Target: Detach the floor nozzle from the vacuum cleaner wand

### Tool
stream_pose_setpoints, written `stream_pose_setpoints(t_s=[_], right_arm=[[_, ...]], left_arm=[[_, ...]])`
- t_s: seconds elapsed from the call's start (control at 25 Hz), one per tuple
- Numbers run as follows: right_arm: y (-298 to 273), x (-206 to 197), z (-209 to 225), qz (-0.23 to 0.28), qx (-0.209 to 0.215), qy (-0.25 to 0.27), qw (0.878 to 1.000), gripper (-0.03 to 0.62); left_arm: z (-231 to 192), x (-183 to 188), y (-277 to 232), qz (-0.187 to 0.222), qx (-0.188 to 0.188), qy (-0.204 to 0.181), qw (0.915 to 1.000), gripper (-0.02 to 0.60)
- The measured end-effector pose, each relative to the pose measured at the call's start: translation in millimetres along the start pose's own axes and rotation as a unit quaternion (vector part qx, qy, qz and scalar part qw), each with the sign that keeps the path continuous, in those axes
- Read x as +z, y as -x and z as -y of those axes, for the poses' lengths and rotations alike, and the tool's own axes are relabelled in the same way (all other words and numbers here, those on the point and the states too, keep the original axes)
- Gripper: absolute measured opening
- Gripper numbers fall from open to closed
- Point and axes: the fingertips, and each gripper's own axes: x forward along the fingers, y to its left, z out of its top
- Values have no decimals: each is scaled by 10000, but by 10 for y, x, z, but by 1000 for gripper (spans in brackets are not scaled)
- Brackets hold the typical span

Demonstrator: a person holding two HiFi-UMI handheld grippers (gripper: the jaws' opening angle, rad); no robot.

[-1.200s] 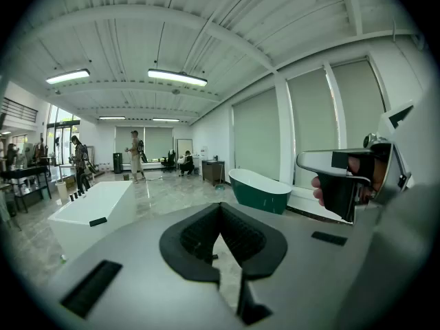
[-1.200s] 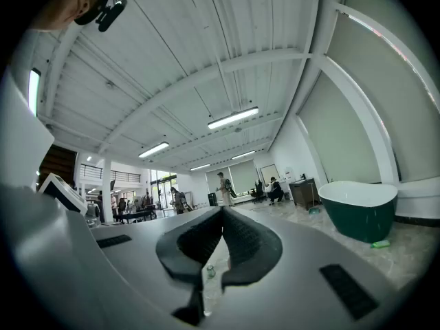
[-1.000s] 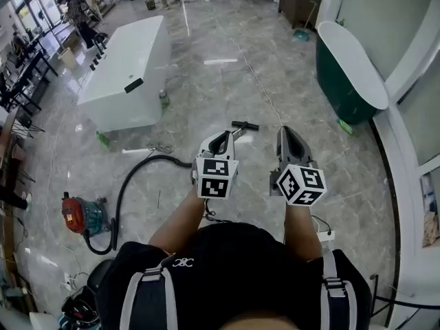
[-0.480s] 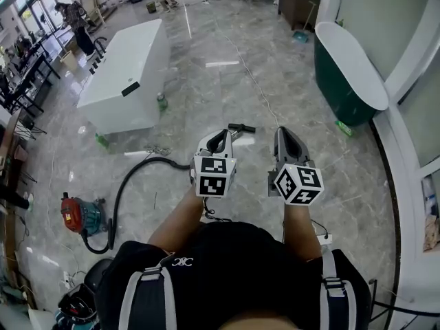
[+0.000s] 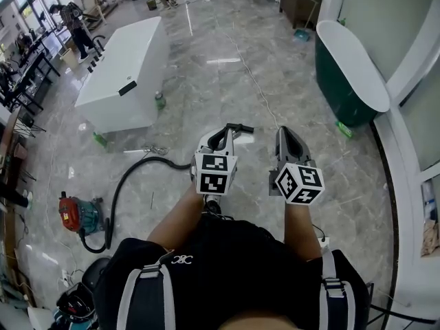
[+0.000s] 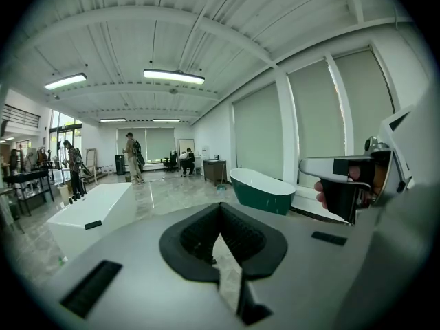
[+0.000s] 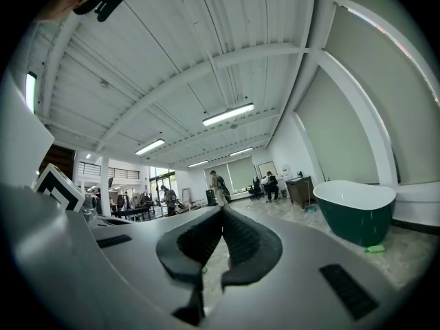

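Held out side by side above a grey marble floor [image 5: 275,67], left tongs [image 5: 221,135] and right tongs [image 5: 284,132], each with a marker cube at the rear and a bare forearm behind. Both closed tight, pads pressed together, nothing between them, as plain in the left gripper view and in the right gripper view. Task's thing down on the floor near the middle of the room: black floor nozzle [image 5: 240,127], seen from the head just past the tip of the left tongs and a little toward the right tongs, gripped by neither. Pale wand [image 5: 236,135] slanting back from the nozzle, mostly hidden behind the left tongs. Black hose [image 5: 118,194] curling away leftward across the floor to a red and teal vacuum canister [image 5: 77,214] near the floor's left edge. Farther out on the left, a long white rectangular unit [image 5: 127,60] with a small green bottle [image 5: 159,100] on the floor at its near corner. Along the right edge of the floor, a dark green bathtub [image 5: 337,91] with a white inside, beside tall blinds. At the far left corner, a person [image 5: 74,20] standing near dark racks.
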Motion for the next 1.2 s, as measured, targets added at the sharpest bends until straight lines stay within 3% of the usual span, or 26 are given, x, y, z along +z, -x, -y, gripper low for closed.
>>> stream_pose_setpoints(t_s=[0.2, 0.36, 0.56, 0.88, 1.2], right_arm=[[-317, -107, 54, -51, -173, 99, 9998, 14], [-779, -123, 173, -86, -321, 149, 9993, 14], [-1504, 3, 53, -31, -335, 138, 9993, 14], [-2612, 24, -249, -52, -207, -9, 9998, 14], [-3344, 23, -440, -191, -46, 54, 9998, 14]], left_arm=[[-194, -13, -362, 22, -216, 90, 9997, 9], [-413, 66, -752, 32, -523, 514, 9973, 9], [-1071, 253, -1126, 109, -607, 1070, 9923, 9], [-2028, 379, -1654, 204, -256, 707, 9970, 9], [-2675, 339, -2041, 101, -55, 844, 9964, 9]])
